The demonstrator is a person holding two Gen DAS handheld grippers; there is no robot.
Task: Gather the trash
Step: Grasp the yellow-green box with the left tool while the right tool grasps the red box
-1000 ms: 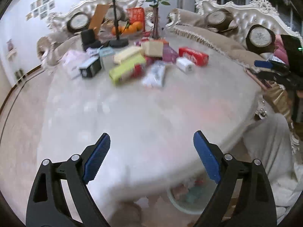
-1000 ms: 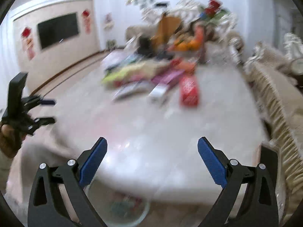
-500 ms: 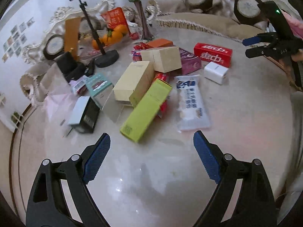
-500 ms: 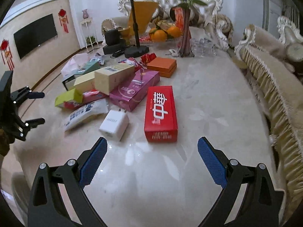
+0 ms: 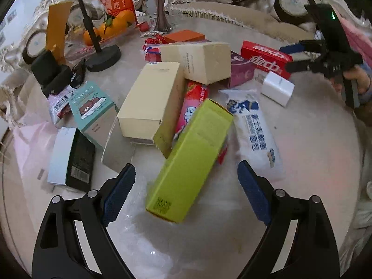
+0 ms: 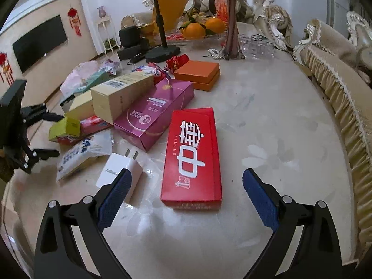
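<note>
A heap of empty packaging lies on a round marble table [image 5: 302, 139]. My left gripper [image 5: 186, 186] is open just above the near end of a lime-green box [image 5: 193, 162], which lies between its blue pads without touching them. Beside that box are a white snack bag [image 5: 253, 134], a cream box [image 5: 151, 102] and a teal box [image 5: 93, 107]. My right gripper [image 6: 186, 193] is open over the near end of a red box [image 6: 195, 155], pads apart from it. A white charger [image 6: 116, 172] sits by its left finger. A purple box [image 6: 155, 114] lies further left.
A black phone stand [image 6: 162, 32], a vase [image 6: 231, 30], oranges [image 6: 202, 28], glass cups [image 6: 255, 44] and an orange box [image 6: 197, 72] occupy the table's far side. A fringed sofa [image 6: 337, 88] borders the right edge. Bare marble [image 6: 267, 121] lies right of the red box.
Both grippers have come in from the table's edge and lower over the clutter. The lime-green box now lies between the left pads and the red box between the right pads. Jaws stayed wide.
</note>
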